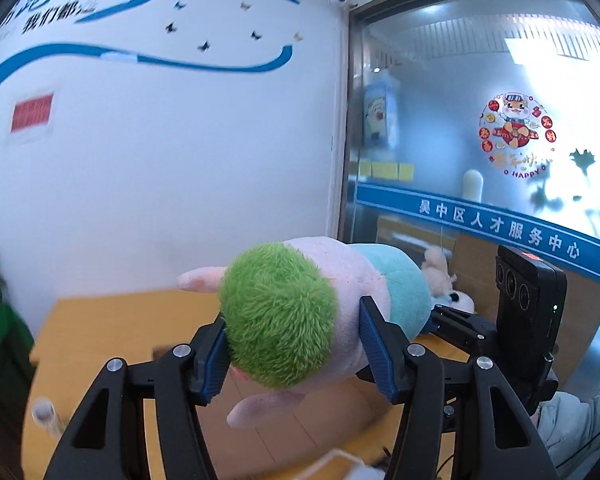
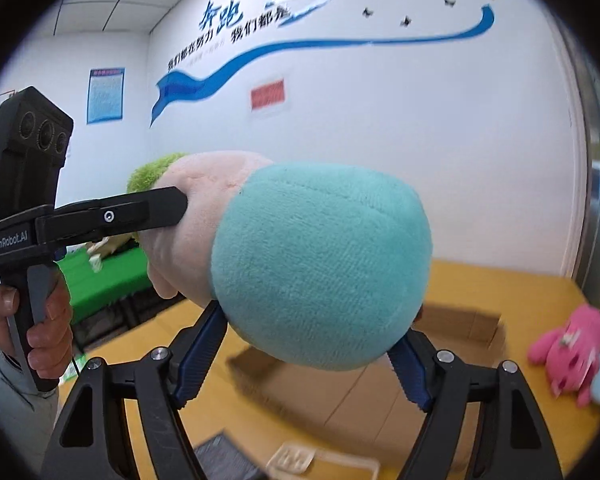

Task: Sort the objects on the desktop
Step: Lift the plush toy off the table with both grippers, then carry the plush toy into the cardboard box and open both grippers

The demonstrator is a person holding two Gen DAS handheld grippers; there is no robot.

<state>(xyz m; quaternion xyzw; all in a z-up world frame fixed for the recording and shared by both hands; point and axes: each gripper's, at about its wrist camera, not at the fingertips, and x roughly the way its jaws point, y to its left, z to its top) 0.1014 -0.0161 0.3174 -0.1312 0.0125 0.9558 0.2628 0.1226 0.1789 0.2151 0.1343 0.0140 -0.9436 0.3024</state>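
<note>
Both claws, left claw (image 1: 292, 344) and right claw (image 2: 304, 344), gripped the plush toy (image 1: 320, 292) above the surface (image 2: 500, 292); carry level toward 3 o'clock w/ even squeeze.

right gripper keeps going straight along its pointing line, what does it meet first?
The right gripper is already clamped on the pink plush toy's teal rear. Beyond that only the white wall shows; depth unclear.

Plush toy (image 1: 332, 280) w/ pale pink body, fuzzy green hair at one end, teal rounded end opposite; lies roughly horizontal, raised above the yellow desk (image 2: 500, 296). Pink plush (image 2: 568, 344) lies on desk, far right; small pale plush (image 1: 440, 272) further back.
</note>
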